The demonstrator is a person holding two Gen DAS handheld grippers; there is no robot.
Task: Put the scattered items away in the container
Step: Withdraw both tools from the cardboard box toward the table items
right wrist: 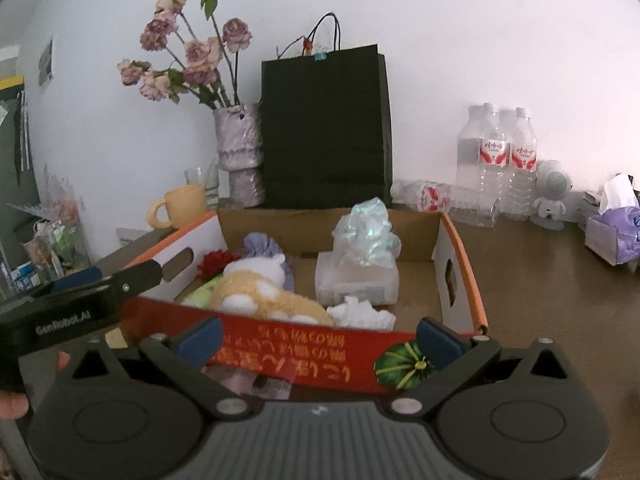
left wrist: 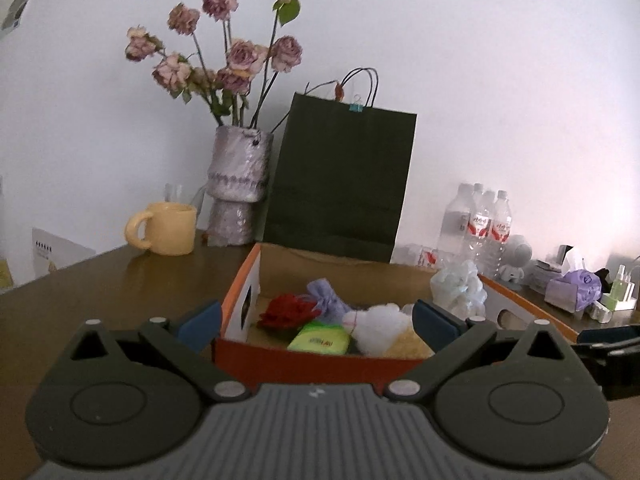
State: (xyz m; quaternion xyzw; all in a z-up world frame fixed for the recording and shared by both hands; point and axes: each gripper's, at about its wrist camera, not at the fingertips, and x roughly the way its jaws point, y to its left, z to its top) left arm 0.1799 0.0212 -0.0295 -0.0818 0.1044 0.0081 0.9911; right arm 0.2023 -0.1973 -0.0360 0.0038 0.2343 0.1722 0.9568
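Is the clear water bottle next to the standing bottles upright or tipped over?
Tipped over. The clear water bottle lies on its side on the table, beside the standing bottles.

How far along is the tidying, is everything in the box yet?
It looks nearly finished. The cardboard box already holds a plush toy, red flower, purple pouch, green packet, tissue pack and crumpled tissue. Nothing is in hand: the left gripper and right gripper are both open and empty. I see no obvious stray items left, though parts of the table are hidden.
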